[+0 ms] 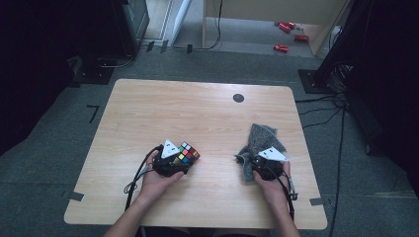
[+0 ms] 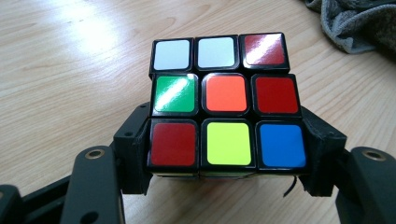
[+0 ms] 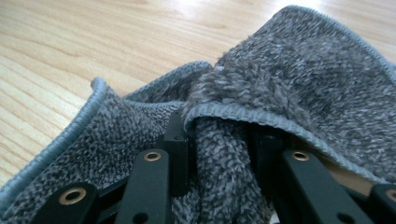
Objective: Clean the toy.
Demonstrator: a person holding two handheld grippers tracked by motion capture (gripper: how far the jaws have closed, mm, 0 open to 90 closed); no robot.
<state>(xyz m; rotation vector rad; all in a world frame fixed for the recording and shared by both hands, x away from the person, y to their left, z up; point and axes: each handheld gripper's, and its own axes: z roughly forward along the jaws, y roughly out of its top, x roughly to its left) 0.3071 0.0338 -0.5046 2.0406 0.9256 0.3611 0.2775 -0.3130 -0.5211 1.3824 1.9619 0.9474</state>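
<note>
A light wooden bench [image 1: 197, 113] stands on grey carpet, with dark equipment racks at either side and small red items on the floor beyond. The left tool [image 1: 170, 160] is clenched on a puzzle cube [image 2: 224, 102], its jaws bearing on two opposite side faces of the lower layer, the cube at or just above the bench surface in the left-centre area. The right tool [image 3: 219, 140] has a fold of grey cloth [image 3: 289, 79] bunched between its jaws; whether the pads press on that fold cannot be told, and the rest of the cloth lies crumpled on the right side of the bench, well apart from the cube. Assessment: the cube is rigid and light with glossy sticker faces, so it may slip or a layer may twist under uneven pressure; a square hold across flat opposite faces is soundest. The cloth is soft and limp, will sag and drape, and is best taken at a hemmed edge or gathered fold.
</note>
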